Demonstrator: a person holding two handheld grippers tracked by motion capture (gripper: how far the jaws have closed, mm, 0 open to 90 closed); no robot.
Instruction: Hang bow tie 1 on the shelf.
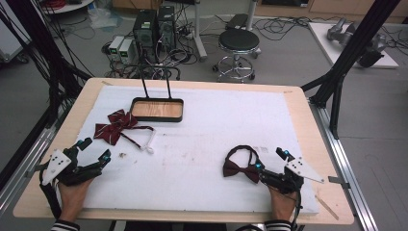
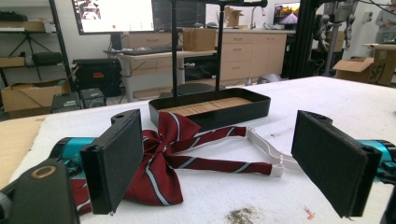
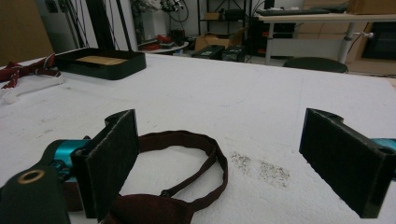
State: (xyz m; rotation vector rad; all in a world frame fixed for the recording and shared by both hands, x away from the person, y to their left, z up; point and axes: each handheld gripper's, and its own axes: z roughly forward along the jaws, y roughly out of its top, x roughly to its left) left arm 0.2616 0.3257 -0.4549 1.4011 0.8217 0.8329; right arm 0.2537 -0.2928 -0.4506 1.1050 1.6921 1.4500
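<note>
High view, from the left: the left gripper (image 1: 94,150) rests near the front left corner of the white foam mat (image 1: 202,144), its jaws spread wide and holding nothing. Just beyond it lies the striped bow tie (image 1: 114,126), burgundy fabric with thin pale stripes, its narrow band running right to a white plastic clasp (image 1: 149,147). Seen along the left gripper (image 2: 219,163), the flat black padded jaws stand well apart with the striped bow tie (image 2: 161,163) lying between and beyond them on the mat, close to the left jaw; whether it touches is unclear. Behind the tie sits a shallow black tray (image 1: 157,109) with a wooden floor and two upright black rods.

Farther right, the plain dark-red bow tie (image 1: 239,168) lies on the mat with its band curled into a loop. The right gripper (image 1: 271,160) is at its right end, jaws wide apart, gripping nothing. In the right gripper view, the velvety-looking dark-red bow tie (image 3: 187,186) lies by the left jaw of the right gripper (image 3: 219,168); contact cannot be told.
</note>
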